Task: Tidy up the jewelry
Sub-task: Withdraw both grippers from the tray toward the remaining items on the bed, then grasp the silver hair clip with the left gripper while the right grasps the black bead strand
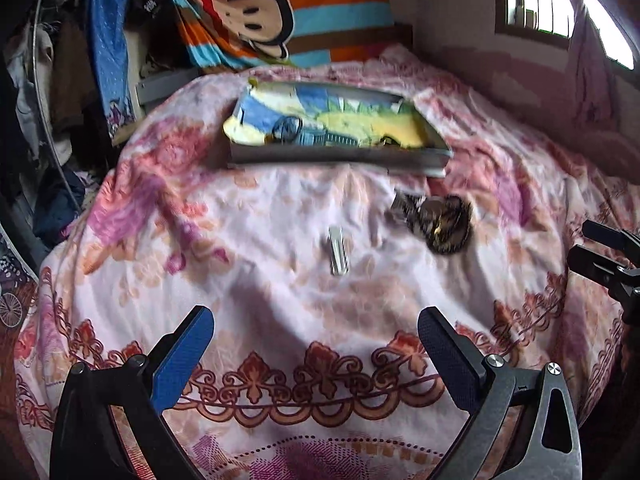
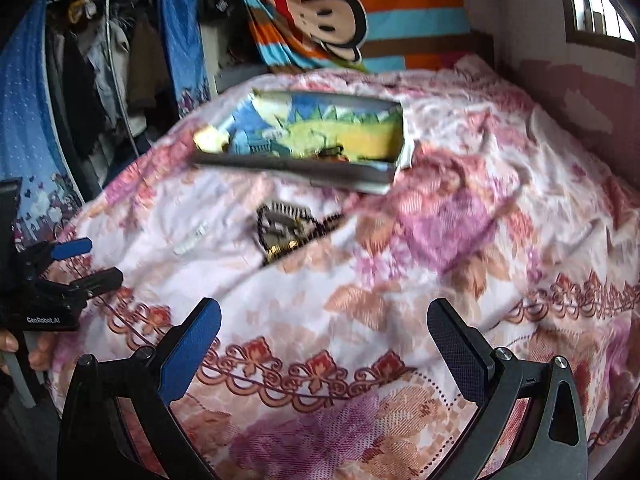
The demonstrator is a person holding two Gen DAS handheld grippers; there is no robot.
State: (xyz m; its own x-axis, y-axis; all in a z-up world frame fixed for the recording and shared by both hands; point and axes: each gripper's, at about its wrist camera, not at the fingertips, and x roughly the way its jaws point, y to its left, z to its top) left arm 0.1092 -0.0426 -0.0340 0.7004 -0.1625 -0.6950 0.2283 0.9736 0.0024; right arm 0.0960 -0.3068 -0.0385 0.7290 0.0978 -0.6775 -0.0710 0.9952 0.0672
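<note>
- Jewelry (image 1: 438, 220) lies in a tangled heap on the bed (image 1: 280, 208): dark beads, a metal band and something gold-coloured, blurred in both views. From the left gripper (image 1: 316, 336) it sits ahead of the fingers and off to their right side; from the right gripper (image 2: 324, 326) the same heap (image 2: 282, 228) sits ahead and slightly left.
- We see a small silver clip-like piece (image 1: 338, 256) lying alone on the bedspread, straight ahead of the left fingers and just left of the heap, apart from it.
- Beyond both, farther from the fingers, a shallow grey tray (image 1: 340, 158) rests on the bed, lined with a blue, yellow and green picture; a few small dark items lie inside near its front wall, too blurred for us to name.
- Our left fingers (image 1: 182, 356) are spread wide apart with nothing between them, hovering over the patterned border of the bedspread.
- Our right fingers (image 2: 192, 350) are likewise spread wide and hold nothing; they hang above the bedspread, well short of the heap.
- Each gripper shows at the edge of the other's view, side by side and apart.
- A striped cloth with a cartoon monkey (image 1: 260, 12) hangs behind the bed.
</note>
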